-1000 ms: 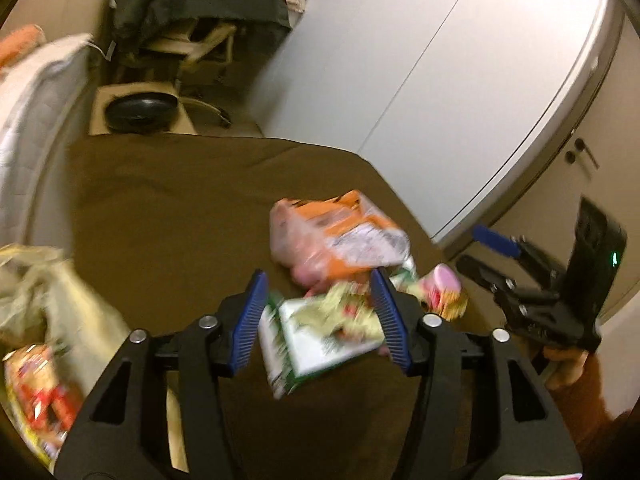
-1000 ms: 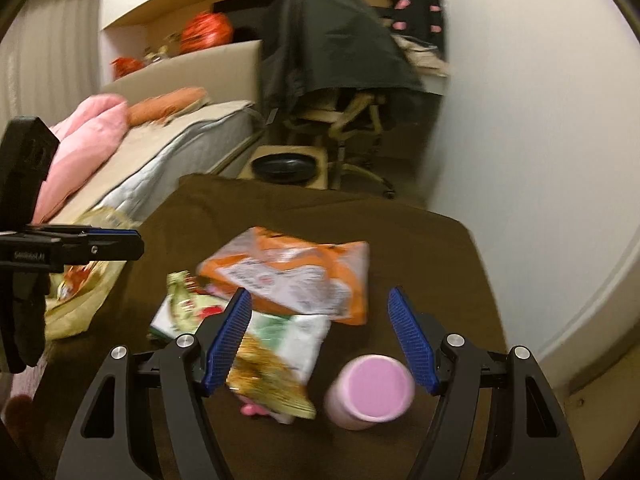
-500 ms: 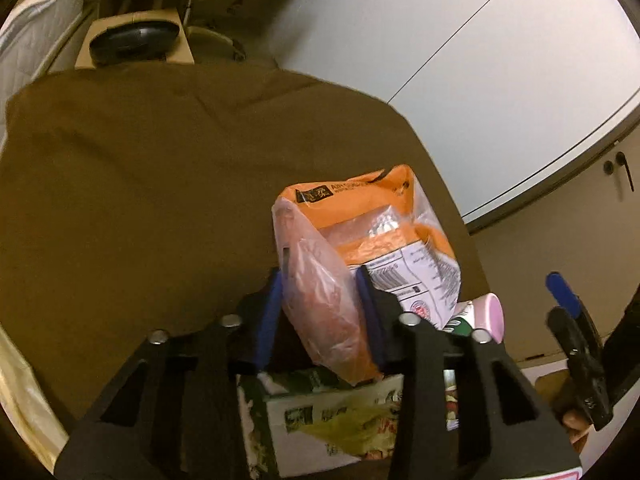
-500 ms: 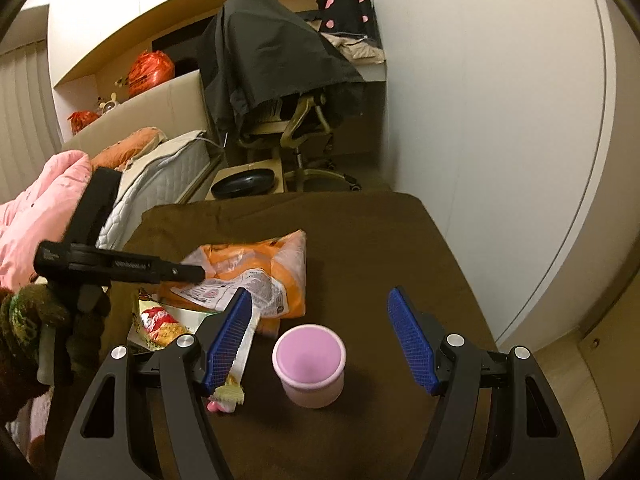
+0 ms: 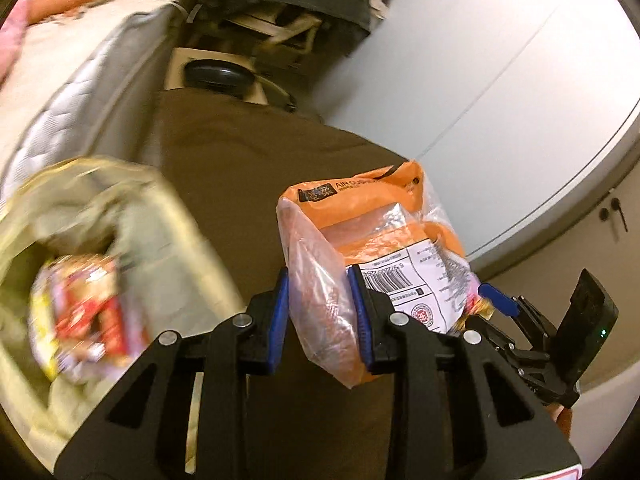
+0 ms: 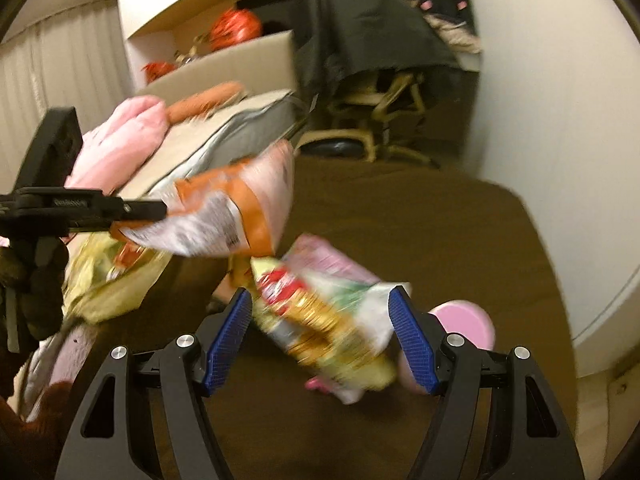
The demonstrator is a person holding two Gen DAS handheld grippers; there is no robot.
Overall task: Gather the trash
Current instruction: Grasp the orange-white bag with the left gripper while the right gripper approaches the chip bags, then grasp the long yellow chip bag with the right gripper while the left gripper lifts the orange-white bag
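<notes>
My left gripper [image 5: 318, 314] is shut on an orange and clear snack bag [image 5: 376, 240] and holds it up above the brown table [image 5: 240, 168]. The same bag [image 6: 224, 212] hangs in the air at the left of the right wrist view. A yellowish trash bag [image 5: 100, 240] with a red wrapper inside lies open at the left. My right gripper [image 6: 320, 336] is open, its jaws on either side of a green and white wrapper [image 6: 332, 320] on the table. A pink cup [image 6: 464, 322] stands just right of the right finger.
A bed with a pink blanket [image 6: 120, 136] runs along the table's left side. A chair draped with dark cloth [image 6: 372, 40] stands beyond the table. A white wall [image 5: 480, 60] borders the right edge. The other gripper [image 5: 540, 336] shows at the lower right of the left wrist view.
My left gripper has lifted the orange bag off the table and swung left toward the trash bag. My right gripper has shifted left from the pink cup to the green wrapper.
</notes>
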